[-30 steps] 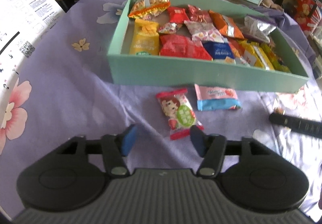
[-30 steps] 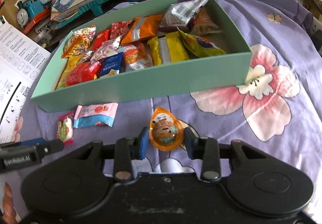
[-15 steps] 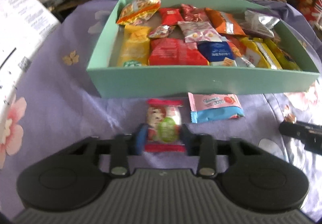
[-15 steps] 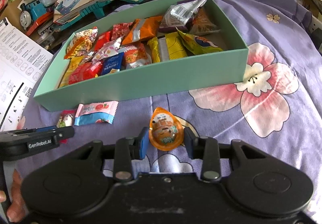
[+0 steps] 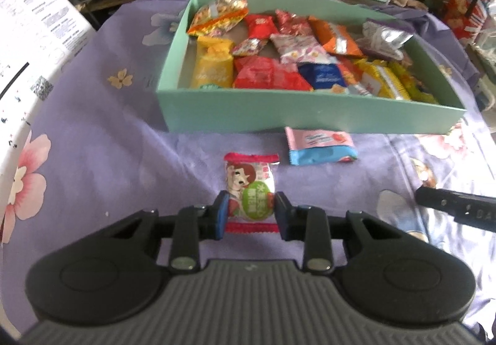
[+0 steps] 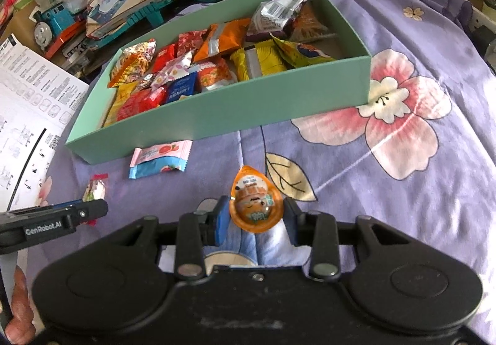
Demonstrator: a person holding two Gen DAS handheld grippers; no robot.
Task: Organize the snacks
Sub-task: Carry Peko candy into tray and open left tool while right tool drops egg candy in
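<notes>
Across the whole scene, a purple cloth [image 6: 418, 190] printed with pink flowers, spread wide and wrinkled. On it, toward the back, a long green box [image 5: 310, 115], open on top and crowded with snack packets: yellow [image 5: 214, 66], red [image 5: 266, 75], blue [image 5: 322, 75], orange [image 5: 334, 38] and silver [image 5: 384, 38] among them. Off to the left edge, a white printed sheet [image 6: 28, 103]; behind the box, a clutter of toys and cartons, with a blue toy train [image 6: 52, 25] among them. In front of the box's near wall, just beside it on the cloth, a pink and blue packet [image 5: 321, 148], flat and touched by nothing. Nearer the camera, a small candy packet [image 5: 251, 190] with red crimped ends and a cartoon face, clamped at its lower half between the blue pads [image 5: 221, 214] of the left gripper [image 5: 250, 214]; upper end pointing toward the box, lower crimp showing below the pads. In the right wrist view, an orange egg-shaped snack [image 6: 255, 205] pinched between the fingers of the right gripper [image 6: 255, 221], pointed end up, well short of the box. From that same view, the tip of the left gripper low at the left, with the candy packet partly hidden behind it. At the bottom left corner, part of a hand [image 6: 18, 307].
</notes>
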